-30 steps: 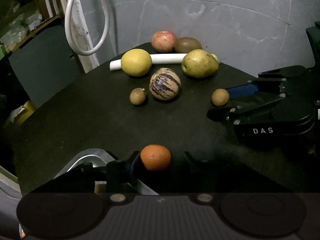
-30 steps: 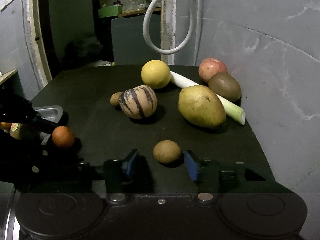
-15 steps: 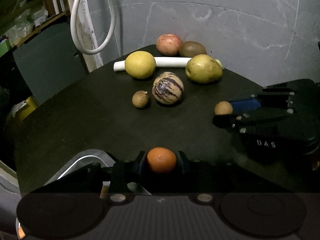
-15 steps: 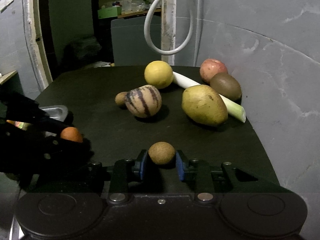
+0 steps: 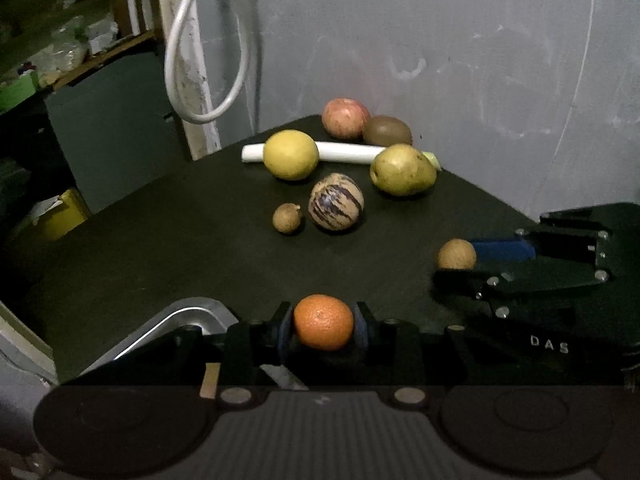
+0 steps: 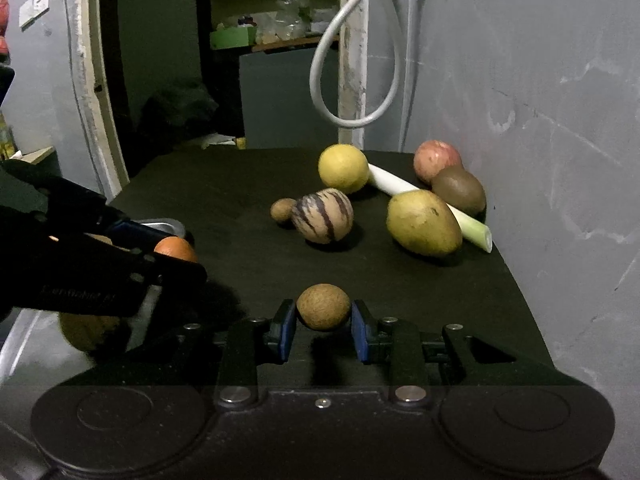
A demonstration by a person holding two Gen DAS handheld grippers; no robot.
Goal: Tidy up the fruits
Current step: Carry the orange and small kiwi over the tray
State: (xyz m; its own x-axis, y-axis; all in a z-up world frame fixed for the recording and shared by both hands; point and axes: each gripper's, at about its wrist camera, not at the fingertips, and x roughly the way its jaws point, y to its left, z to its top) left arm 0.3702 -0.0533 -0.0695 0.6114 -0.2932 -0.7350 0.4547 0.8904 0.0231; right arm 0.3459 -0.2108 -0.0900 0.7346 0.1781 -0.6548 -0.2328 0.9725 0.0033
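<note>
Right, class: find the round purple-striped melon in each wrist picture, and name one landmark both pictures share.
Left wrist view: the round purple-striped melon lies just above centre on the black table, right of a small brown fruit.
Right wrist view: the melon lies at centre, again right of that fruit.
Shared landmark: the white leek stalk behind it.

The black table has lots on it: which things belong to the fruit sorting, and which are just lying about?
Part of the job:
orange, held in the left tool
small brown fruit, held in the right tool
second brown fruit
striped melon
lemon
pear
apple
kiwi
metal tray

Just lying about:
leek
white hose
yellow box
</note>
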